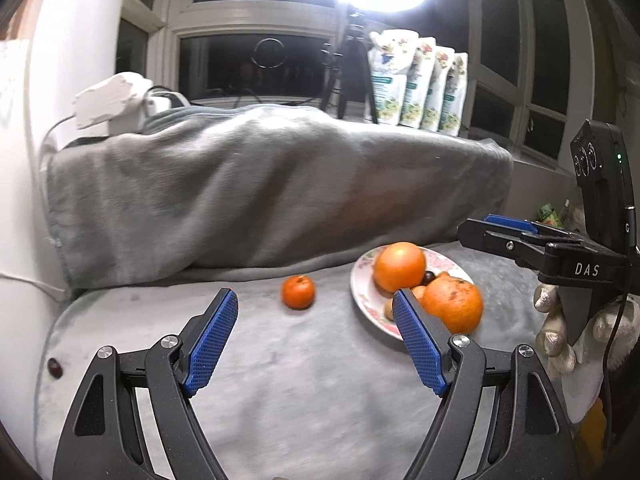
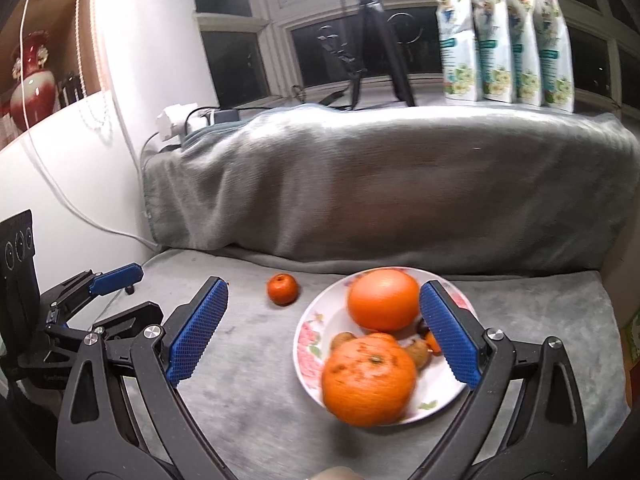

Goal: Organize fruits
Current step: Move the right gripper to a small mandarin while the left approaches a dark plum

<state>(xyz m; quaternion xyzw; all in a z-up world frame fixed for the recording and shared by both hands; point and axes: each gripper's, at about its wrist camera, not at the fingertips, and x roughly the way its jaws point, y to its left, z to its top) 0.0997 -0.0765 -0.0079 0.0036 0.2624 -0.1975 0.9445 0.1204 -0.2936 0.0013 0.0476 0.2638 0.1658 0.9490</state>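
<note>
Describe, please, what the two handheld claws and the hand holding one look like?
Both are black plastic linkage frames with silver pivot bolts and blue textured finger pads. The right claw bears white "DAS" lettering and a thin black cable; a light knitted glove covers its hand. The left claw matches.

Fuzzy grey blanket (image 2: 400, 184), glossy plate (image 2: 316, 344)

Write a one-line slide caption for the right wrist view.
Open right gripper above a flowered plate of two big oranges and smaller fruit; one mandarin on the grey blanket.
</note>
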